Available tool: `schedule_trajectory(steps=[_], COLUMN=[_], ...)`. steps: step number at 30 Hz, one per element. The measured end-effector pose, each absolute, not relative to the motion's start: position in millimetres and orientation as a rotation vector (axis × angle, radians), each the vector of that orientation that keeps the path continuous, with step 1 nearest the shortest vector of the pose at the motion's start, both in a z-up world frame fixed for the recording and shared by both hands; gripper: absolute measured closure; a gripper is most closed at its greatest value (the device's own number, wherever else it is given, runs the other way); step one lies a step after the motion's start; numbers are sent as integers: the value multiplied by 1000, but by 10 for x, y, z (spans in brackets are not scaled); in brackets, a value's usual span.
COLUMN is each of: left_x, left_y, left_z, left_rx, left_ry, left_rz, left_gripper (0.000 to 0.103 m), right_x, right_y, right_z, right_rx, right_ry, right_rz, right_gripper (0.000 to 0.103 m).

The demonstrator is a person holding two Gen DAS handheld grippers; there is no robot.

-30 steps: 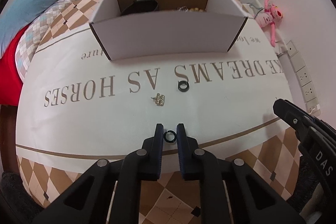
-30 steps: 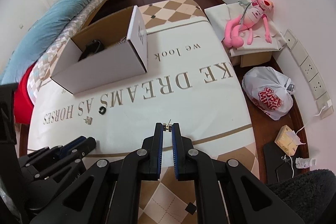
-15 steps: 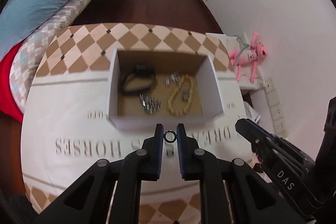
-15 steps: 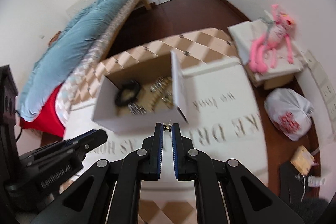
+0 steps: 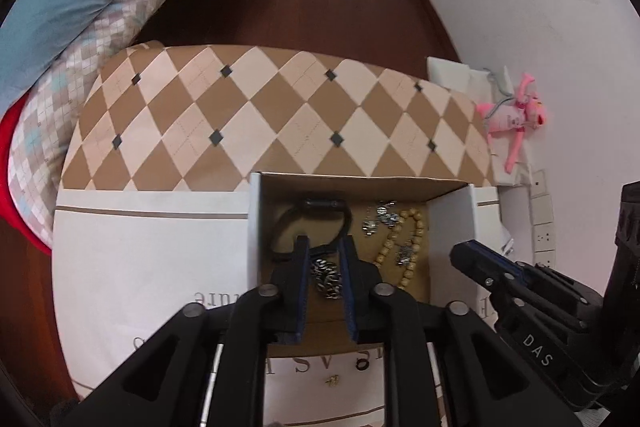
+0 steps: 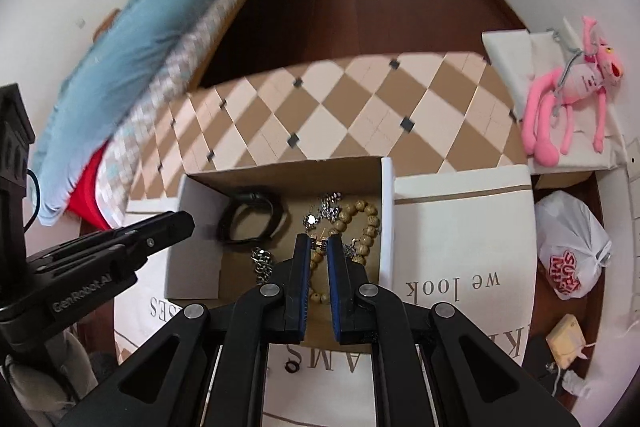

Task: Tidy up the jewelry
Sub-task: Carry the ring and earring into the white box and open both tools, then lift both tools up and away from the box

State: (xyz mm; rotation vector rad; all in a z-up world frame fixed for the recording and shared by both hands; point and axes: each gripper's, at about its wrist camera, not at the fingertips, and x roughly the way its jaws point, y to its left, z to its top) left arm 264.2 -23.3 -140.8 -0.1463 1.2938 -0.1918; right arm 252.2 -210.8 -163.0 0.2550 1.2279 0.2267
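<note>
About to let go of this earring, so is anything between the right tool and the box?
Nothing visible blocks it. The right tool holds the earring above the open-topped box; directly beneath lies the bead bracelet, so it would probably land on those beads.

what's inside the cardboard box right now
Inside the box: a black band, wooden beads, a silver chain and small silver pieces. Both claws cover the near floor, so a dropped ring can't be seen there.

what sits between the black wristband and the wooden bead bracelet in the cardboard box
A cluster of small silver charms, clearest in the right wrist view.
</note>
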Motion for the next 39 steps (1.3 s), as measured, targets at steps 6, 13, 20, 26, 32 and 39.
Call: schedule_trajectory(steps=[6,13,20,26,32,39], left_x=[2627,2484,2260,2109,1939,1663], left_y=[-147,-53,-10,-14,-53,-109], left_z=[-1283,-1272,-1384,-1459,-1320,-969], left_rx=[-89,-18,21,22,17,10], left_ry=[1243,1202,1179,1187,1150,1062], left_rz=[-123,-39,15,19,5,-13], left_gripper=[25,5,0,0,0,0], right_x=[2569,2476,2319,2182,2032,1755], right_y=[-2162,-2204,-2191,-2163,-2145,-2144], right_z=[-1629,-1487,-1551,-1621,-1530,-1245], right_rx=[237,156,36,-15,-16,-21], right_ry=[1246,1217,1224,1211,1182,1104], right_rz=[198,123,32,-19,-34,-48], right_gripper=[75,49,3,0,0,0])
